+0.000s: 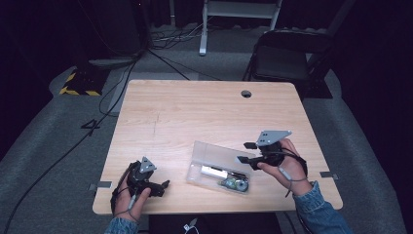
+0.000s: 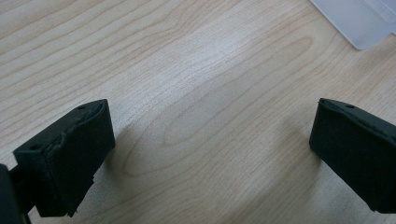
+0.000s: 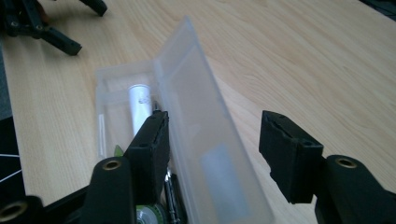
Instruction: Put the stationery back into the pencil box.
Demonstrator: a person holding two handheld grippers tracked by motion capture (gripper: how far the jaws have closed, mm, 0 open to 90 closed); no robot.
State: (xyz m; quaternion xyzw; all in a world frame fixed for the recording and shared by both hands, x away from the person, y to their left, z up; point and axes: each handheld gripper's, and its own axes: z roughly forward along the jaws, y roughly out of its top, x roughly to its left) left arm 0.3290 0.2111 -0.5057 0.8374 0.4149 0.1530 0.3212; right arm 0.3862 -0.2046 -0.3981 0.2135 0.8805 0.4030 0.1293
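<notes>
Box (image 1: pixel 220 167): lid up, near the table's (image 1: pixel 204 112) front edge — white tube (image 1: pixel 214 171) inside.
Right gripper (image 1: pixel 245 152): I see jaws apart — nothing clamped.
Left gripper (image 1: pixel 163 186): jaws wide, bare wood between.

Grey carpet (image 1: pixel 44 146), black folding chair (image 1: pixel 285 58)

Floor marking: one figure "4" (image 1: pixel 91 126), dark on the grey carpet, left of my table (image 1: pixel 204 105).
Hazard sign: yellow-and-black striped edge (image 1: pixel 78 91) on a base on the floor, far left; no words on it.
Clear plastic case (image 1: pixel 219 168): no lettering I can read on its lid or on its contents.
My hand-held grippers: no readable marks.
</notes>
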